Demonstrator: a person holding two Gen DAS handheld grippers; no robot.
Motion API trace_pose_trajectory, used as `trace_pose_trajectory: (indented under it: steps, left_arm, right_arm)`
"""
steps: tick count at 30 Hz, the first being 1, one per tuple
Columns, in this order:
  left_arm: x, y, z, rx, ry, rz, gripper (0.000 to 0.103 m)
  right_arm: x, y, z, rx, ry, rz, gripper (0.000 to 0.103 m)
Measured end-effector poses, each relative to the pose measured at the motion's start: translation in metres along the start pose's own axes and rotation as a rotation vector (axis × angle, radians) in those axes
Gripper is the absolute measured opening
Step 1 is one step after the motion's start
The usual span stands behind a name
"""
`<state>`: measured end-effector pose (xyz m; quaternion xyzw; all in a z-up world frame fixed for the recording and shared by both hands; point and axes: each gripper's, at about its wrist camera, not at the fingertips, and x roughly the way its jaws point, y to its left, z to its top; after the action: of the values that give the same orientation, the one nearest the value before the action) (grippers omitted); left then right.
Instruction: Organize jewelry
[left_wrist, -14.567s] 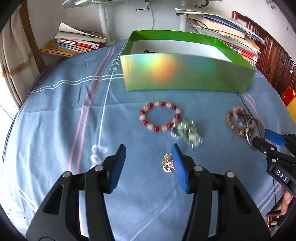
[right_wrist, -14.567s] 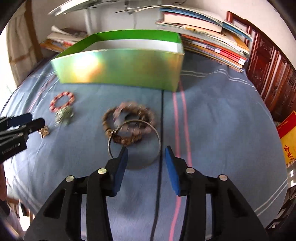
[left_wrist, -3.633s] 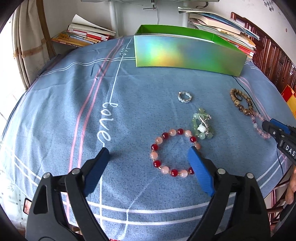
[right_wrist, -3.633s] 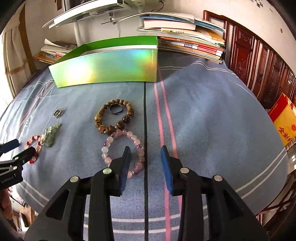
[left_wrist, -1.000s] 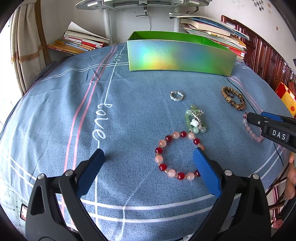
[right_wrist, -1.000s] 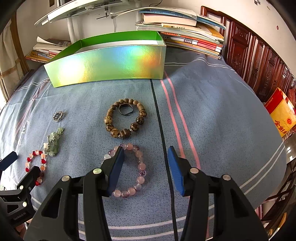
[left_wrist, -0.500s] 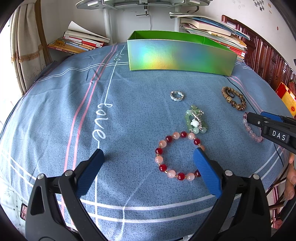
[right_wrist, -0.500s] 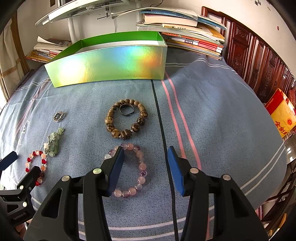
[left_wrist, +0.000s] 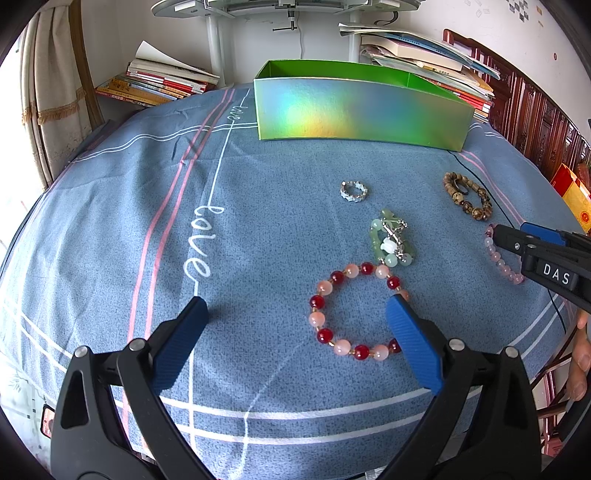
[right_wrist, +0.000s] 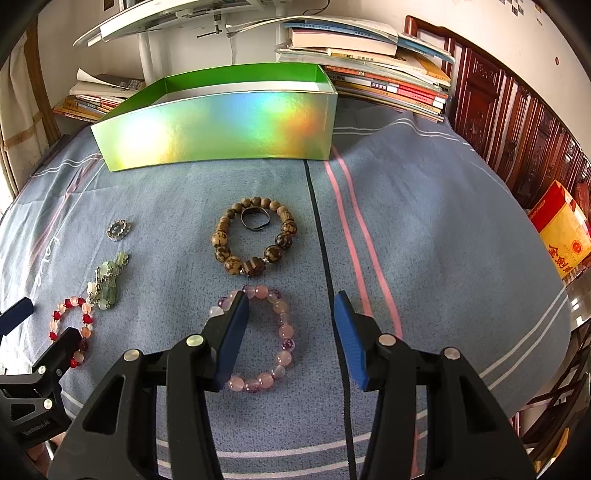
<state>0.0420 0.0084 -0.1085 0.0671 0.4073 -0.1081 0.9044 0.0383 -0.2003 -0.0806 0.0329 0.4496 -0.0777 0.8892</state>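
Inspecting step: pieces lie spread in separate spots on the blue striped cloth (left_wrist: 110, 229), none gripped; I judge the laying-out near complete.
Next move: judged either a pick of one bracelet toward the box or a final nudge; any pick needs the tips lowered astride the bead line, then closed gently so beads do not roll.
Left tongs (left_wrist: 295, 317): spread wide, holding nothing, hovering low over the cloth; the right blue pad overlaps the edge of the red-and-pink beaded bracelet (left_wrist: 334, 306) in view, contact not determinable.
Right tongs (right_wrist: 291, 306): spread moderately, holding nothing; the left pad sits over the rim of the pale pink-and-purple beaded bracelet (right_wrist: 282, 328), whether touching cannot be told.
Middle ground: green jade-like bead cluster with silver charms (left_wrist: 391, 242) just beyond the red bracelet; brown wooden bead bracelet (right_wrist: 221, 240) beyond the pink one, with a dark thin ring (right_wrist: 256, 219) lying inside its loop.
Further: small silver ring (left_wrist: 353, 191), apart from the rest.
Far: open green box with iridescent foil wall (right_wrist: 221, 129), interior floor not visible; stacked books (right_wrist: 388, 81) behind.
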Motion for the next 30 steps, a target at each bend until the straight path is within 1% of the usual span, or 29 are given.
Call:
trace_pose_trajectory:
  steps: [19, 21, 22, 24, 25, 28, 30]
  left_arm:
    - [-0.0001, -0.0007, 0.0005, -0.001, 0.001, 0.001, 0.096]
    - [-0.0003, -0.0006, 0.0006, -0.002, 0.001, -0.004, 0.094]
    - [-0.0007, -0.001, 0.0006, 0.0, -0.002, -0.008, 0.091]
    - [-0.0023, -0.0023, 0.0007, 0.0, -0.009, -0.007, 0.078]
    - [-0.0031, -0.0027, 0.0009, -0.001, -0.012, -0.006, 0.075]
    - [-0.0056, -0.0038, 0.0012, 0.004, -0.016, -0.013, 0.055]
    - [-0.008, -0.0051, 0.0018, 0.006, -0.015, -0.017, 0.031]
  right_arm:
    - [-0.0003, 0.0021, 0.0003, -0.009, -0.005, -0.009, 0.049]
    - [-0.0004, 0.0023, 0.0004, -0.012, -0.005, -0.009, 0.048]
    - [-0.0005, 0.0025, 0.0002, -0.014, -0.005, -0.007, 0.047]
    - [-0.0014, 0.0032, 0.0004, -0.018, -0.005, 0.006, 0.038]
    - [-0.0021, 0.0043, 0.0006, -0.021, -0.003, 0.014, 0.036]
    - [-0.0035, 0.0075, 0.0004, -0.037, -0.003, 0.027, 0.025]
    - [-0.0042, 0.0096, -0.0005, -0.044, -0.003, 0.034, 0.019]
